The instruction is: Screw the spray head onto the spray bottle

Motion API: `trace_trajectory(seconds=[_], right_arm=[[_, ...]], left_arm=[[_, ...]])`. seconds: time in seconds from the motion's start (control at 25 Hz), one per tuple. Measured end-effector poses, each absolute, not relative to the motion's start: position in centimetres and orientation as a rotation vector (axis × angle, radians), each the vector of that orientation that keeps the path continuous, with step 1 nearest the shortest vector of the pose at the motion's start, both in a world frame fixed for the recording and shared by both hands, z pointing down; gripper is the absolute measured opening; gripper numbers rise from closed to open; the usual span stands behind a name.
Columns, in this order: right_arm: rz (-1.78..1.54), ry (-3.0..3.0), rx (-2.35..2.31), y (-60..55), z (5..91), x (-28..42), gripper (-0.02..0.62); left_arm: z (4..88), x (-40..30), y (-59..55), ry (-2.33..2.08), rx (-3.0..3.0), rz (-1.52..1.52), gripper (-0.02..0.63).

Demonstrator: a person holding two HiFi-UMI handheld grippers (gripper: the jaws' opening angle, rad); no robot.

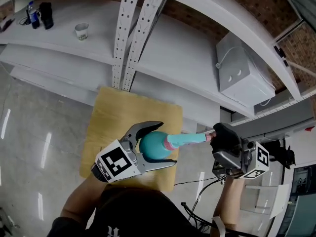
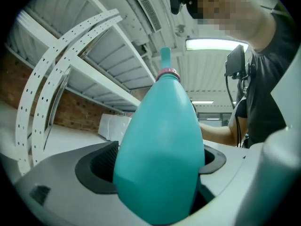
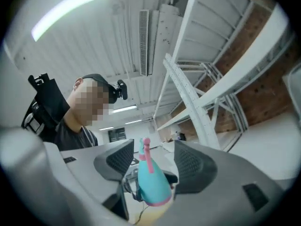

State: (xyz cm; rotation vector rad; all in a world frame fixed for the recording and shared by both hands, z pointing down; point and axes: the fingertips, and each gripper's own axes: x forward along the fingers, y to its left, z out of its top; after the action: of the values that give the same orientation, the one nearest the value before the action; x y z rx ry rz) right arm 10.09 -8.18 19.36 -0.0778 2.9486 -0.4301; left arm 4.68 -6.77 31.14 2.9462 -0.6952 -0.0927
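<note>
A teal spray bottle [image 1: 153, 146] lies sideways above the wooden table [image 1: 111, 117], and my left gripper [image 1: 165, 144] is shut on its round body. In the left gripper view the bottle [image 2: 160, 145] fills the space between the jaws, with the pink collar [image 2: 168, 74] at its neck. The teal and pink spray head [image 1: 187, 139] sits on that neck and points right. My right gripper [image 1: 216, 135] is at the head's far end. In the right gripper view the spray head [image 3: 150, 182] stands between the jaws with a gap on each side, so this gripper [image 3: 153, 159] is open.
White perforated shelf struts [image 1: 129, 28] rise behind the table. A white box [image 1: 242, 73] sits at the right on a shelf. A cup [image 1: 82, 31] and dark items [image 1: 39, 14] stand far back left. A cable [image 1: 197, 181] hangs by the table's front edge.
</note>
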Motion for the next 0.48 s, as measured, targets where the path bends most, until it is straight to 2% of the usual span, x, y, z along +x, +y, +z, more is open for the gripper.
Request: trace_trajectory(seconds=[0.24,0.48], right_arm=[[-0.330,3.019,0.227,-5.8,20.6,3.2,0.242],[-0.199,3.049,0.300,-4.6,20.3,1.2,0.241]], left_arm=[[30.6,5.7,-5.7,-0.571,2.903,-0.137,0.474],[30.7,6.6,-5.3,-0.543,2.901,-0.098,0.474]])
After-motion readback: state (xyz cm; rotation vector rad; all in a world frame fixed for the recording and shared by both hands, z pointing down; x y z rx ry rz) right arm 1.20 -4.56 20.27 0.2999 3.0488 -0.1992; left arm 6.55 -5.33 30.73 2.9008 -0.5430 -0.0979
